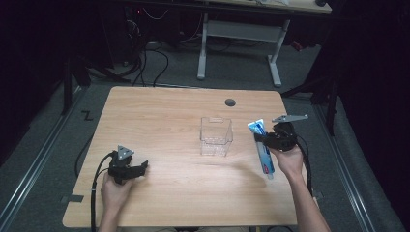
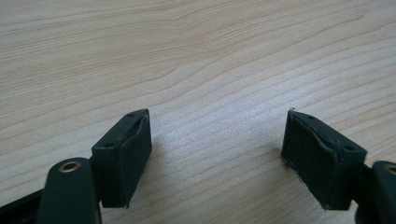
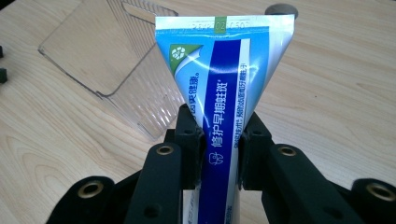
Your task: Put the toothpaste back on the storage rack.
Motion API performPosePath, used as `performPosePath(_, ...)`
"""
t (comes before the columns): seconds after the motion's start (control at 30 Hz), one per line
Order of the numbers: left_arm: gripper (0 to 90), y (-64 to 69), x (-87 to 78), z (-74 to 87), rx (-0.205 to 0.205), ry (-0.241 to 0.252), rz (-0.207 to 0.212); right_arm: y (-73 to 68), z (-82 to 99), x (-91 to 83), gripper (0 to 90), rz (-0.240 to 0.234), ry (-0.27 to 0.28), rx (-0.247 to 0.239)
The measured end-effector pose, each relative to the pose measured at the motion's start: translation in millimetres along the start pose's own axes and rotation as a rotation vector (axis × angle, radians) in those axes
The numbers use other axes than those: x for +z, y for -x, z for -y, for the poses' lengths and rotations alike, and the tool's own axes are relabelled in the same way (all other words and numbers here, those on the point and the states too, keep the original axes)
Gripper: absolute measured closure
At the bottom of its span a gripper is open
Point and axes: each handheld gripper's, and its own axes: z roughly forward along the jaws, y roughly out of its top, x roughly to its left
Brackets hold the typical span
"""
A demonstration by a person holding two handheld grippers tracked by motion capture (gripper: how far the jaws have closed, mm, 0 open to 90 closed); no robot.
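A blue and white toothpaste tube (image 1: 263, 147) is held at the right of the wooden table, its flat crimped end pointing away from the person. My right gripper (image 1: 267, 140) is shut on the tube (image 3: 223, 93) at about its middle, the pads (image 3: 189, 140) pressing both sides. A clear plastic box (image 1: 216, 136) stands open-topped at the table's middle, just left of the tube; in the right gripper view the box (image 3: 116, 60) lies beyond the tube to the left. My left gripper (image 1: 142, 167) rests low at the front left, open, with bare wood between its fingers (image 2: 123, 156).
A round grey cable grommet (image 1: 230, 102) sits in the table (image 1: 164, 116) near its far edge. Beyond the table stand a white desk frame (image 1: 239, 46) and loose cables on the floor. Dark curtains close both sides.
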Motion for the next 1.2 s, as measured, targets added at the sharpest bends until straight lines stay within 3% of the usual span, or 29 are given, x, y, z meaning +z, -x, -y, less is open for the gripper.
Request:
performPosePath(0.6,24.2,0.0,-0.1,0.0,0.001,-0.002,0.000,-14.7,-4.5,-13.7,74.1,-0.049,0.085,-0.014)
performPosePath(1.2,24.2,0.0,-0.1,0.0,0.001,-0.002,0.000,-40.7,-21.1,-17.4,74.1,-0.094,0.142,-0.077)
